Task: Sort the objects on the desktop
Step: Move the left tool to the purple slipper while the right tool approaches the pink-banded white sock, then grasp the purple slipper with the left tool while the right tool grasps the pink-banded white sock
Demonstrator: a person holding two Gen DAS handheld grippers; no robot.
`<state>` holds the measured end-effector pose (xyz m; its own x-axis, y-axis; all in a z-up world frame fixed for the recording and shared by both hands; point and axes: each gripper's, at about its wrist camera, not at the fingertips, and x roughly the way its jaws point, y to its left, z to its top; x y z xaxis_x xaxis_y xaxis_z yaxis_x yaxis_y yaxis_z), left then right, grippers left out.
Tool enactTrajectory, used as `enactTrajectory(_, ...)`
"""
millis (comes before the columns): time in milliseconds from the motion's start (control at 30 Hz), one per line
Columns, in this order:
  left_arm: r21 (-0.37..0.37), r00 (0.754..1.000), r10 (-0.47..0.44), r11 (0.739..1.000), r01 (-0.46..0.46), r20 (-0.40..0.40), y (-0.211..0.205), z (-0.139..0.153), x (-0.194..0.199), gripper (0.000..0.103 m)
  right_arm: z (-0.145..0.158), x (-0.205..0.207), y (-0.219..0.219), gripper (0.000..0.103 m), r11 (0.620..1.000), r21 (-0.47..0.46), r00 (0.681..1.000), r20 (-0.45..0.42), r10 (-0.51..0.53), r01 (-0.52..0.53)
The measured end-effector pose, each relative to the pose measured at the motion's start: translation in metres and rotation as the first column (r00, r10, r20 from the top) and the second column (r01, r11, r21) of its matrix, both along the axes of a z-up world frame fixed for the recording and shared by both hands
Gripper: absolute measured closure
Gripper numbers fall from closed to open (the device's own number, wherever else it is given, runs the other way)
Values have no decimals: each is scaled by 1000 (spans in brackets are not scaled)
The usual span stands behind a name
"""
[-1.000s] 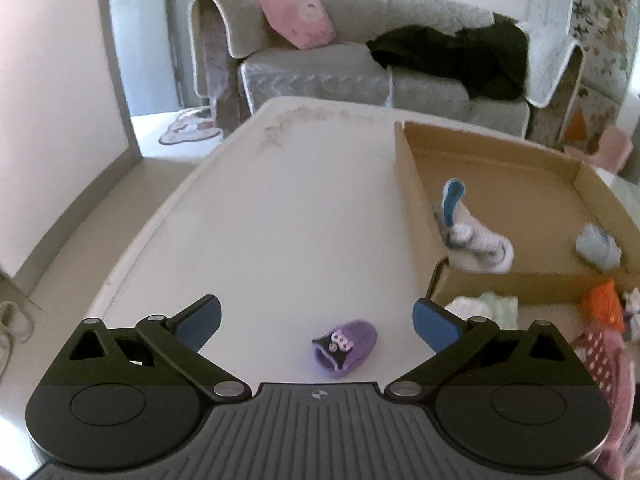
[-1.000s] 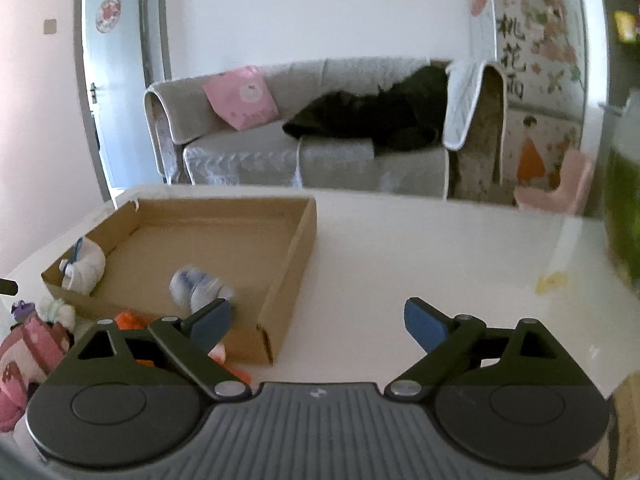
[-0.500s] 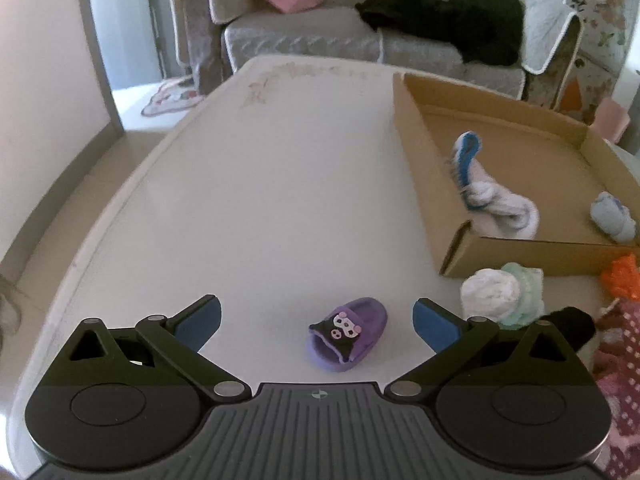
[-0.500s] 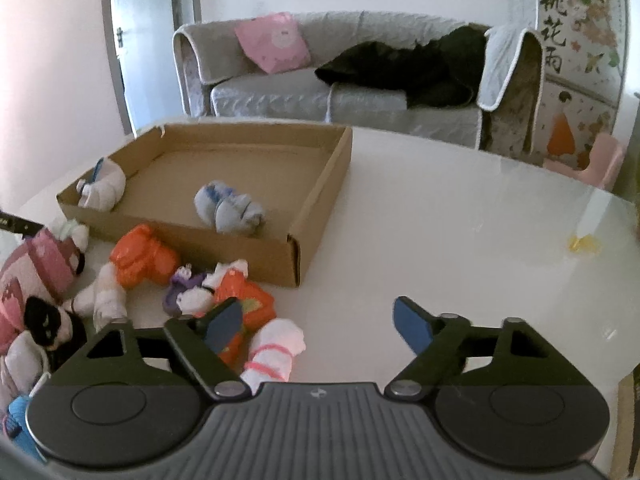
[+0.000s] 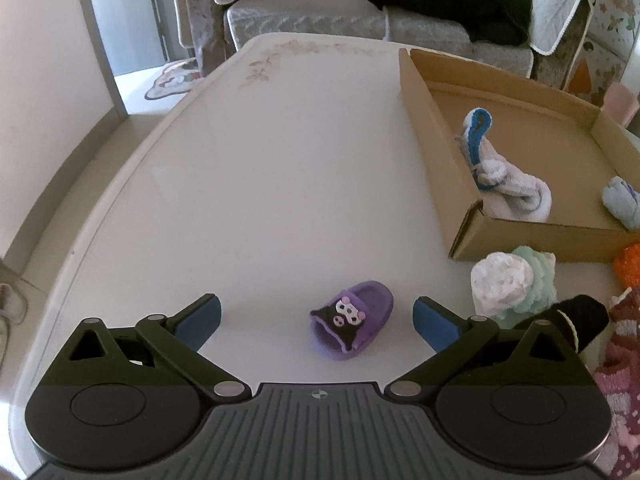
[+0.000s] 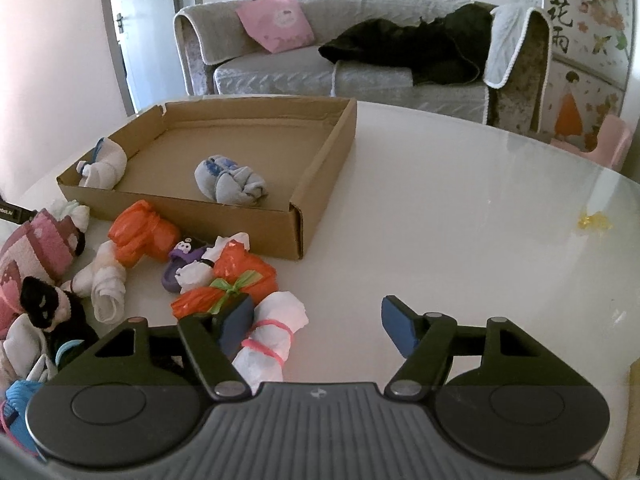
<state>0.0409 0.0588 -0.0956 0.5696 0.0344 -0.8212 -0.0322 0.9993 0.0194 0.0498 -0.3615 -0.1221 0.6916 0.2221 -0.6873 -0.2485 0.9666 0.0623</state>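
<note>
Pink patterned sock (image 5: pixel 624 412) cut off at the left-wrist view's right edge.

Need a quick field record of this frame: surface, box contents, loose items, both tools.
surface: white table
box: two rolled socks inside, white-blue and grey-blue
loose pile: sock rolls in front of box, incl. orange roll
purple slipper: alone on table, between left tool fingers, not touched
left tool: open
right tool: closing, white roll with pink bands by its left finger, not gripped
</note>
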Motion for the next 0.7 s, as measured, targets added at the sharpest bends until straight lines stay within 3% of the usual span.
enactTrajectory(367,13,1000,-9,1000,9,-10,-1,2,1,0,1,-8,-2,41,1000,18,1000,-21,-1,1)
enactTrajectory(500,4,1000,-4,1000,4,-12,0,1,2,0,3,-11,-4,48,999,43,1000,-29,2,-1)
enactTrajectory(600,4,1000,-4,1000,4,-11,-1,1,2,0,-3,-12,5,49,1000,3,998,-53,29,-29)
enactTrajectory(700,5,1000,-4,1000,4,-11,-1,1,2,0,-8,-16,13,56,998,-46,997,-57,44,-47)
